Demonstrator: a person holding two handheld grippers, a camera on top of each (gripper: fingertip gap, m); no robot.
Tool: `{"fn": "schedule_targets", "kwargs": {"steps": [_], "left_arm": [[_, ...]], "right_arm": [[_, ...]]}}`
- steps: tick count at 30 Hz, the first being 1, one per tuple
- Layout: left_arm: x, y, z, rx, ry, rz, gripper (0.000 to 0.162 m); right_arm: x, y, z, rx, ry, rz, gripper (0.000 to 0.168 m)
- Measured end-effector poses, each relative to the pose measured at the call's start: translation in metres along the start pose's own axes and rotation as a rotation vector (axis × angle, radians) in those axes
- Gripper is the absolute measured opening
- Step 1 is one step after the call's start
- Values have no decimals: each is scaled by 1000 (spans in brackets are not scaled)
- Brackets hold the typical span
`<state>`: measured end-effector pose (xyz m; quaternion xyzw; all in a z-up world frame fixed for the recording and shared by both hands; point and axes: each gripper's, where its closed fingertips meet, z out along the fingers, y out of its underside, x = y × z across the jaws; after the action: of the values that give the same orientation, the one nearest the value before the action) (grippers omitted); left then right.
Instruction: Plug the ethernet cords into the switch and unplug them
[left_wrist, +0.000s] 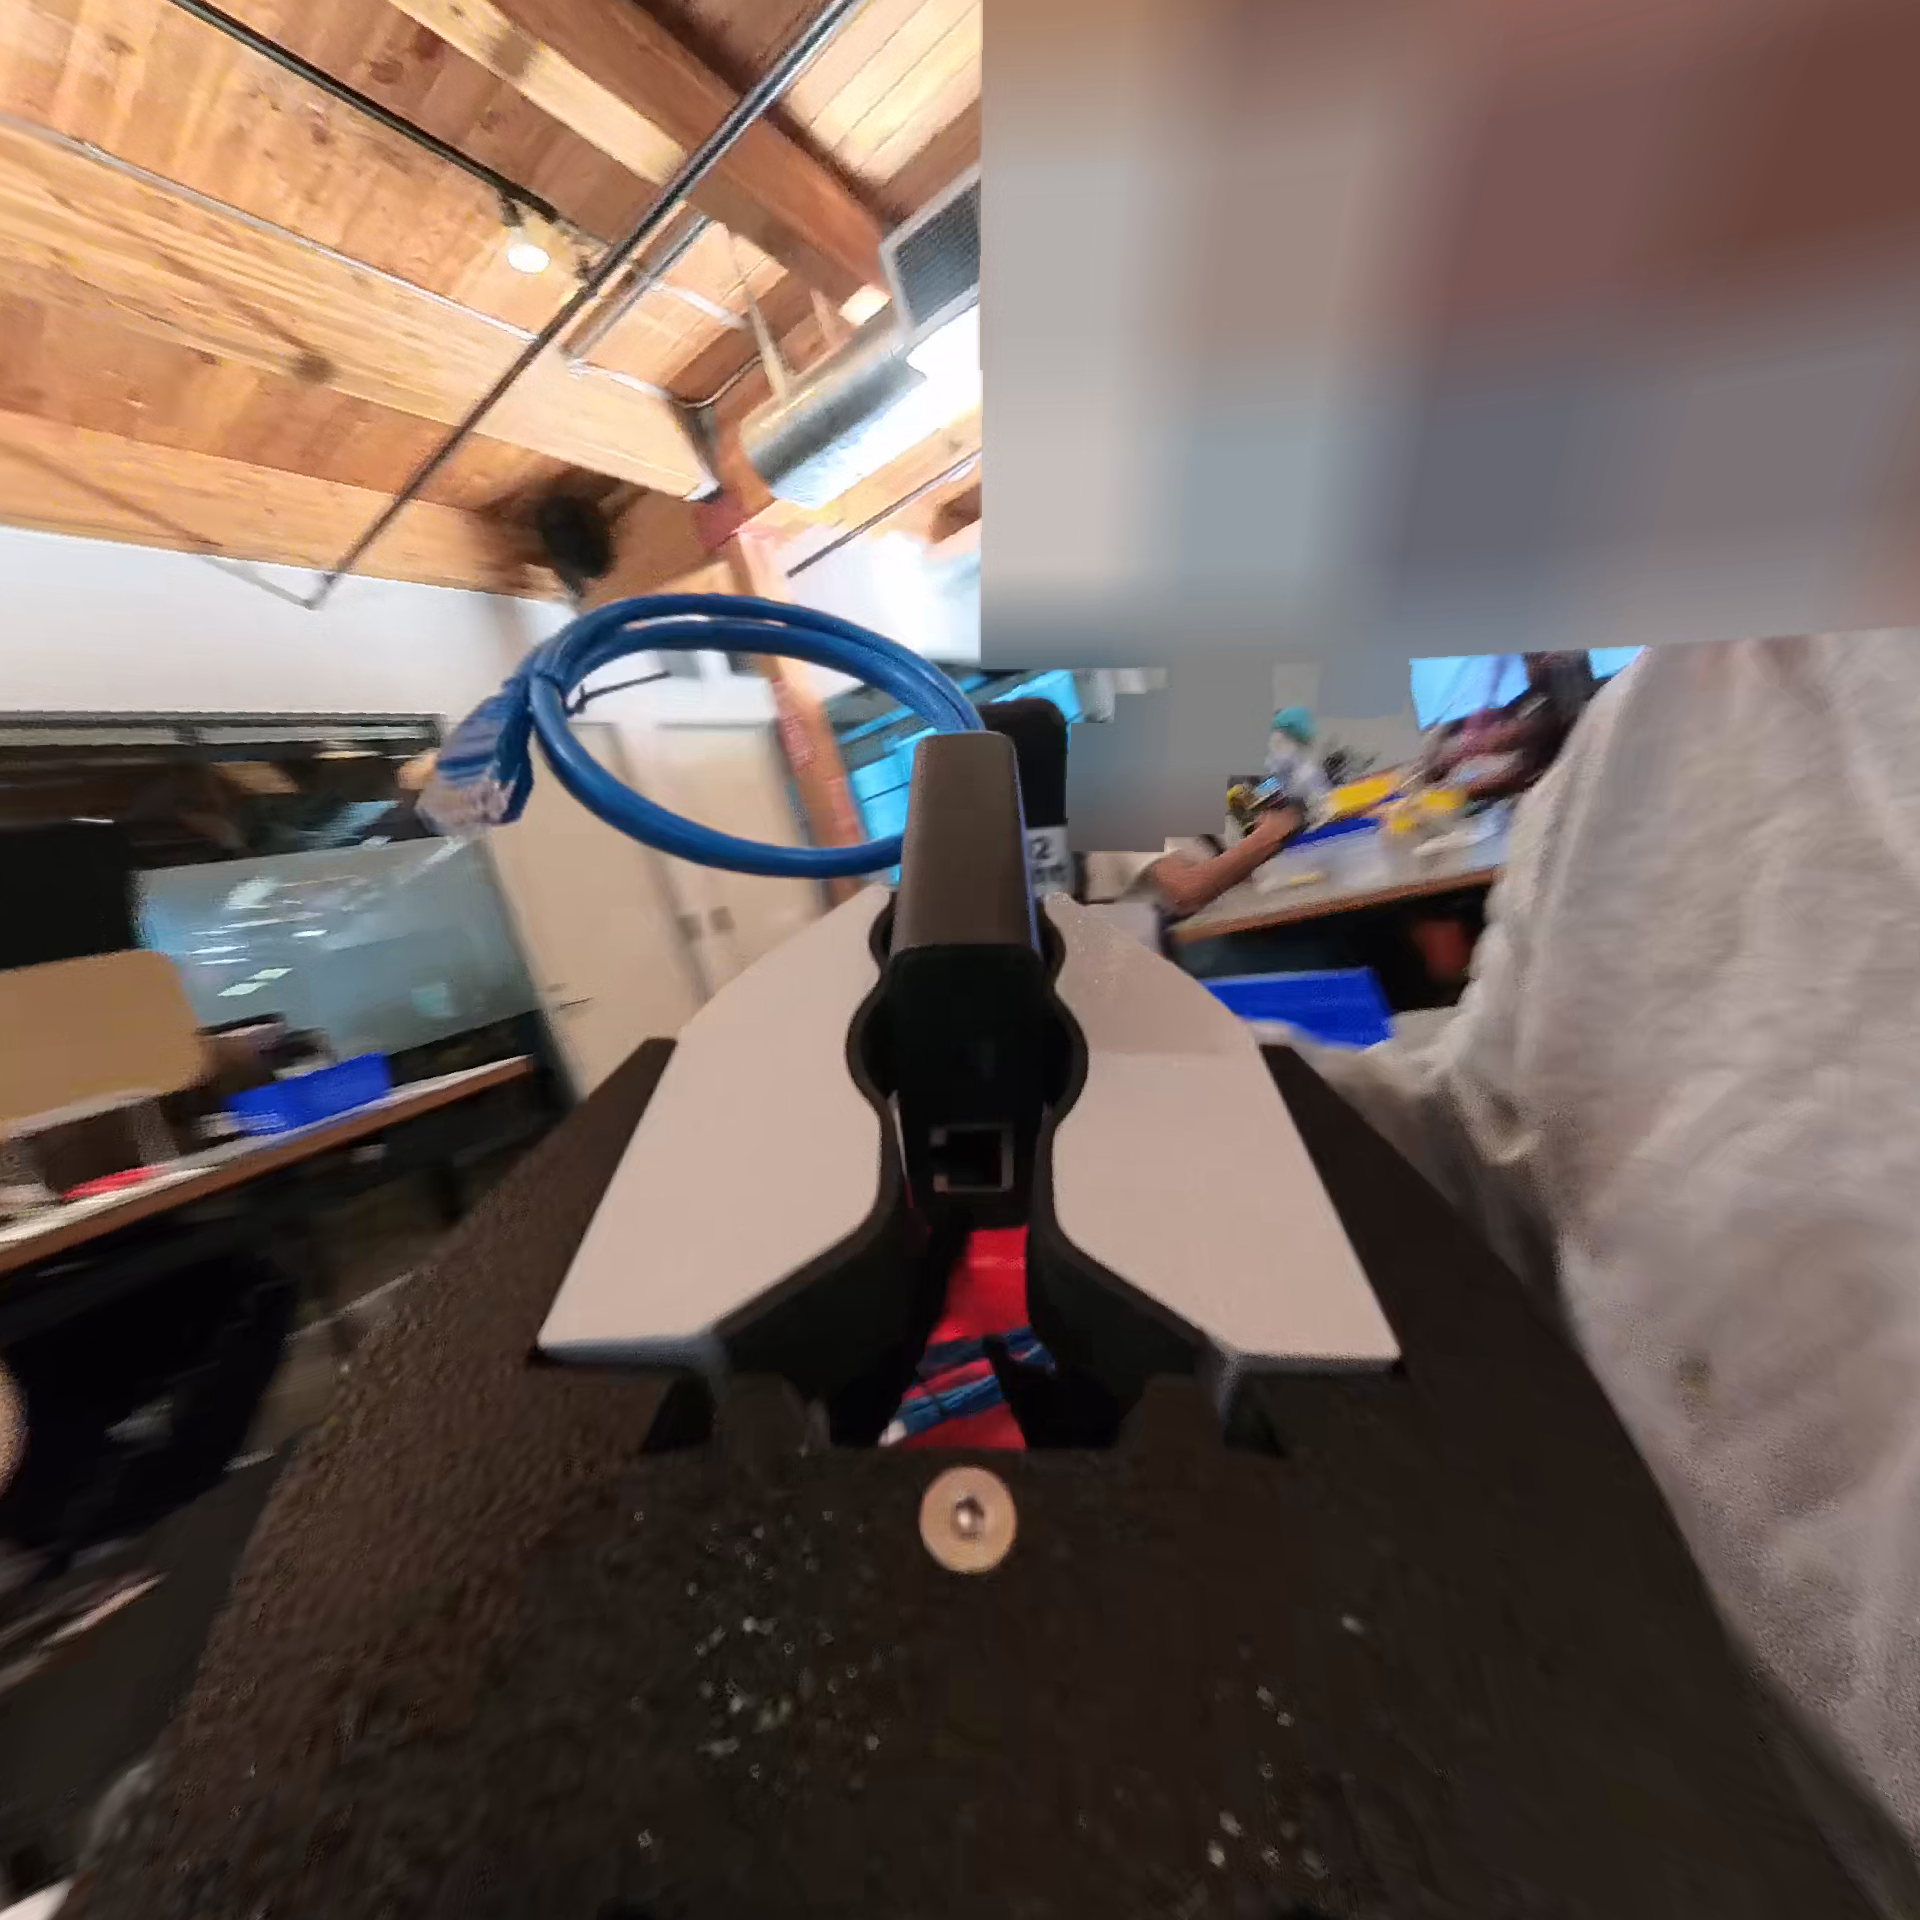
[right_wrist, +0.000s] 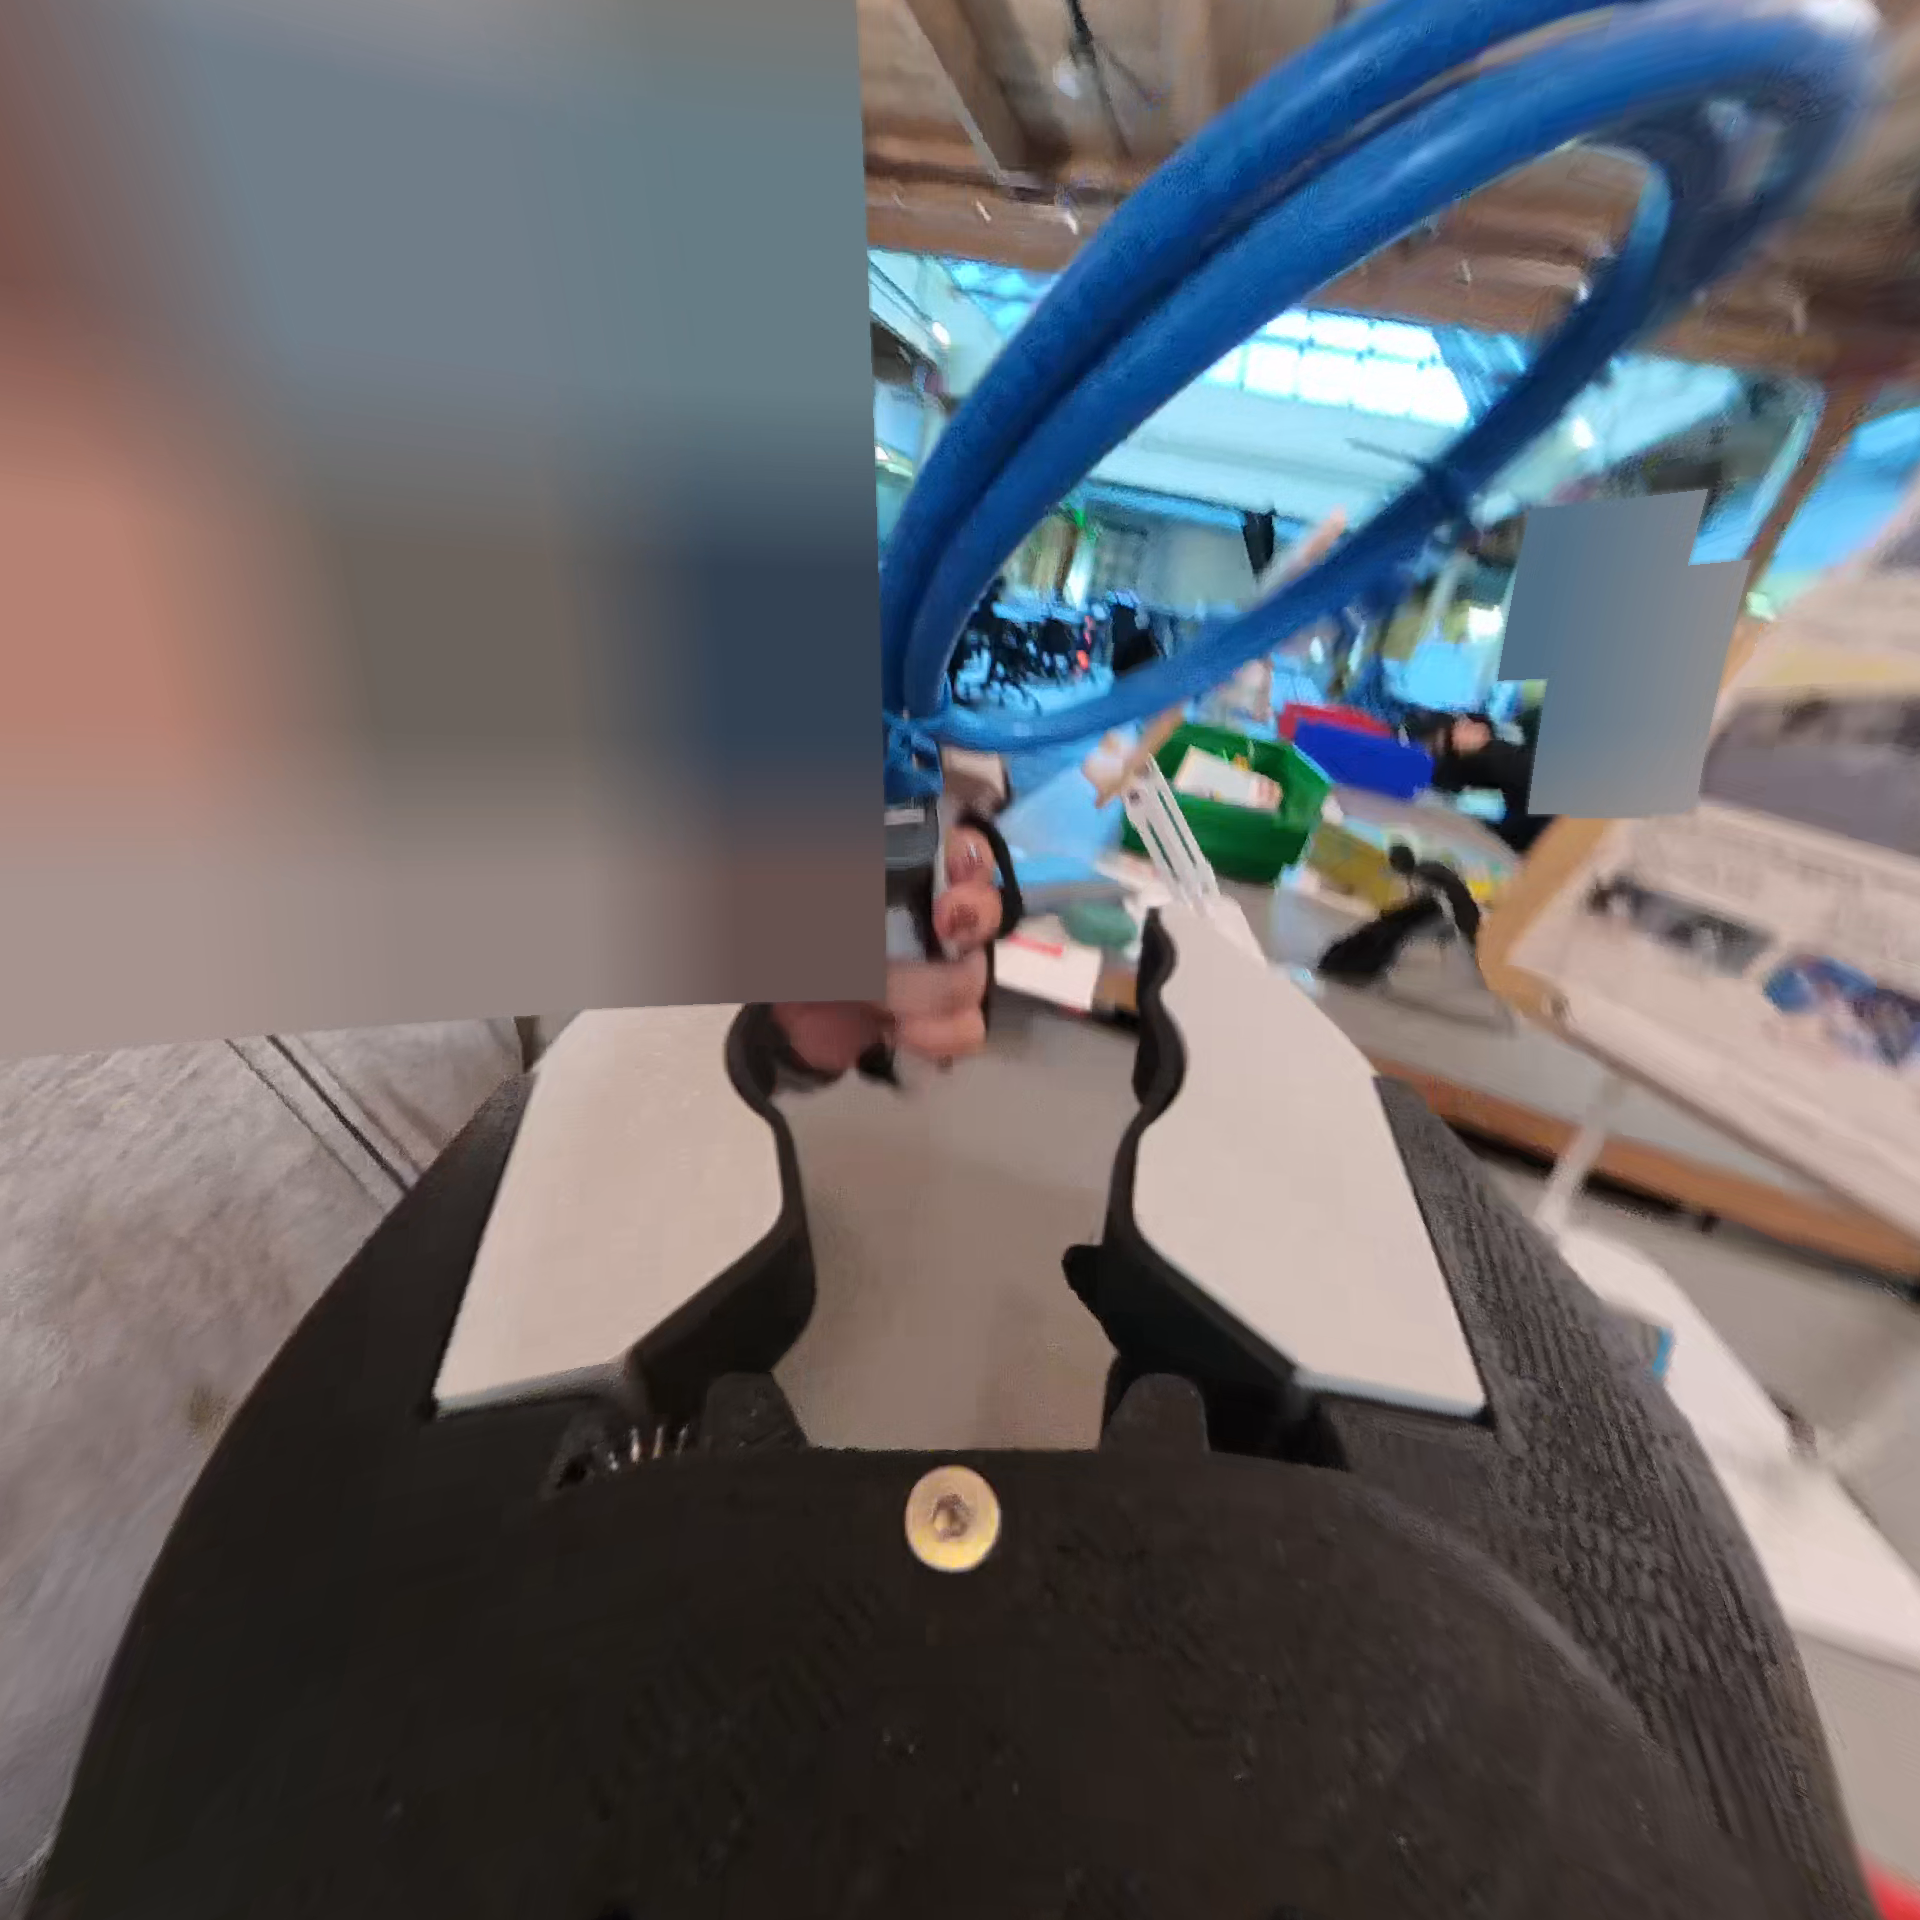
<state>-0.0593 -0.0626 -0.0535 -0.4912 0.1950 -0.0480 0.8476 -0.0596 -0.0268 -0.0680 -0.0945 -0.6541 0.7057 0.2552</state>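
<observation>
My left gripper (left_wrist: 968, 914) is shut on a black, wedge-shaped device (left_wrist: 958, 821) with a square socket on its near face, and holds it up in the air. A coiled blue network cable (left_wrist: 717, 615) loops out from behind the device, its clear plugs (left_wrist: 473, 784) hanging at the left. My right gripper (right_wrist: 956, 997) is open and empty. The same blue cable (right_wrist: 935, 499) arcs just above and beyond its fingertips, not touching them. A person's hand (right_wrist: 951, 935) shows beyond the right gripper, gripping something dark.
A person in a light grey garment (left_wrist: 1714, 1143) stands close on the right. Work tables hold blue bins (left_wrist: 312, 1091) and a green bin (right_wrist: 1236, 800). A tilted board with printed sheets (right_wrist: 1714, 935) stands at the right. Wooden ceiling beams are overhead. Left tips to right tips: about 5 cm.
</observation>
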Motion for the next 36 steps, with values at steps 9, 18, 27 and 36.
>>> {"fn": "schedule_targets", "kwargs": {"steps": [9, 18, 27, 36], "left_arm": [[-73, 24, -46, -264, -463, 437, 21], [-103, 101, -88, -362, -641, 388, 21], [-91, 121, -78, -369, -547, 291, 22], [-81, 106, -74, -252, -469, 263, 22]], "right_arm": [[50, 36, -132, -328, 519, -25, 57], [54, 92, -163, -733, 593, 42, 41], [65, 175, -133, -1160, 588, 336, 29], [68, 217, -139, -1495, 519, 352, 25]]}}
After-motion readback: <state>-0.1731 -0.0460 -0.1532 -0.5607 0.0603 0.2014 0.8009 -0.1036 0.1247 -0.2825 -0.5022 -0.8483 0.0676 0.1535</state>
